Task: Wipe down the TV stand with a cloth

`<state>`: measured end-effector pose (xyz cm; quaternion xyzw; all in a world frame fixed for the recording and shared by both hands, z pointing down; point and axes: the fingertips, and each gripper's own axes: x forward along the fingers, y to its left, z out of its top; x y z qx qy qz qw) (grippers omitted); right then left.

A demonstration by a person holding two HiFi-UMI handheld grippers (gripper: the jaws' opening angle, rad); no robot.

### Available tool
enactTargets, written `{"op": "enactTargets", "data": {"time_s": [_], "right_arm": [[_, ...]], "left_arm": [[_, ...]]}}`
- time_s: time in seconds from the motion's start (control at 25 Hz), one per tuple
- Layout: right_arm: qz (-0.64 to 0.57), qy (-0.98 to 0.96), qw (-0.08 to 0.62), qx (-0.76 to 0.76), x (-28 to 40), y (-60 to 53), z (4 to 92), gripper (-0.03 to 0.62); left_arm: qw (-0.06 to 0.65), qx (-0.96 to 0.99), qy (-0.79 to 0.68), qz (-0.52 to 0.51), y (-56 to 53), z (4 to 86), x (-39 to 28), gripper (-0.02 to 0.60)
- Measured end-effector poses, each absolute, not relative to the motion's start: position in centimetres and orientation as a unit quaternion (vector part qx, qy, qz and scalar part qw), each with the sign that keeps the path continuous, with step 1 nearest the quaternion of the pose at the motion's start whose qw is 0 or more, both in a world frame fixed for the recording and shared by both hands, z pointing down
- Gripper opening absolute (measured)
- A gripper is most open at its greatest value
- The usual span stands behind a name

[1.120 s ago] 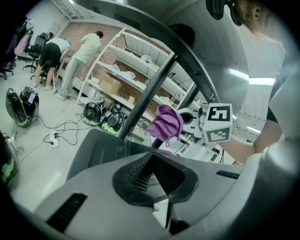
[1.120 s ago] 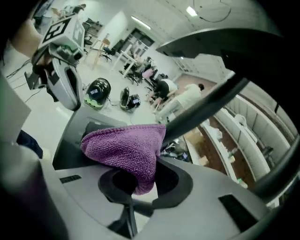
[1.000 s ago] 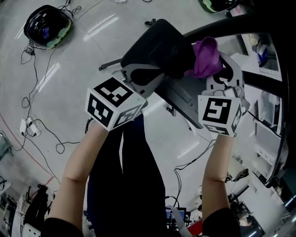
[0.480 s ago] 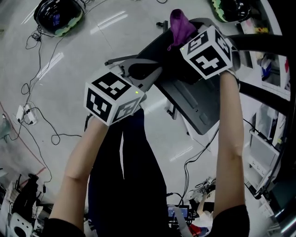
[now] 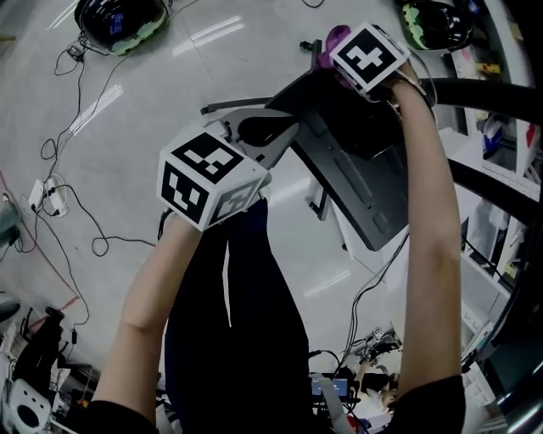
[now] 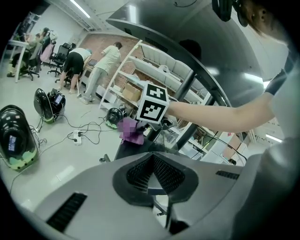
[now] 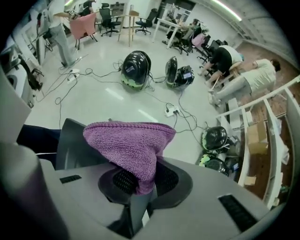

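Up at the top centre of the head view, the right gripper (image 7: pixel 139 187) is clamping a purple cloth (image 7: pixel 129 140) by the upper end of the dark TV stand (image 5: pixel 361 182). The left gripper (image 6: pixel 152 178) is hovering mid-frame, jaws pressed together on nothing.

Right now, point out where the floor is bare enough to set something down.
Bare floor lies between the black-and-green pod, the power strip with its cables, and the stand base. Crowded: the left edge, strung with cables, and the gear at the bottom.
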<state>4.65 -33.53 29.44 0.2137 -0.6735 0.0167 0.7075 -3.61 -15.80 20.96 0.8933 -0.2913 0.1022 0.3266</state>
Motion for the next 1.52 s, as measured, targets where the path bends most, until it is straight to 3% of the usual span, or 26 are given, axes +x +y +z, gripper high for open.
{"op": "enactTargets", "data": {"time_s": [0.28,0.68,0.88,1.32,1.52], "right_arm": [[0.041,-0.575,0.803,0.152,8.2,-30.6,30.5,0.072],[0.071,-0.455,0.879,0.127,13.5,-28.4,30.5,0.072],[0.039,-0.492,0.858,0.143,12.0,-29.0,29.7,0.072],[-0.016,-0.697,0.7,0.152,0.4,-28.1,25.5,0.072],[-0.013,-0.691,0.713,0.119,-0.8,-26.4,28.6,0.072]], "left_arm": [[0.328,0.896,-0.285,0.097,-15.6,20.6,-3.6,0.006],[0.33,0.895,-0.282,0.101,-14.7,21.0,-4.2,0.006],[0.332,0.896,-0.279,0.099,-14.4,21.0,-4.3,0.006],[0.334,0.896,-0.274,0.103,-14.2,21.2,-4.6,0.006],[0.339,0.893,-0.276,0.104,-14.3,21.6,-5.2,0.006]]}}
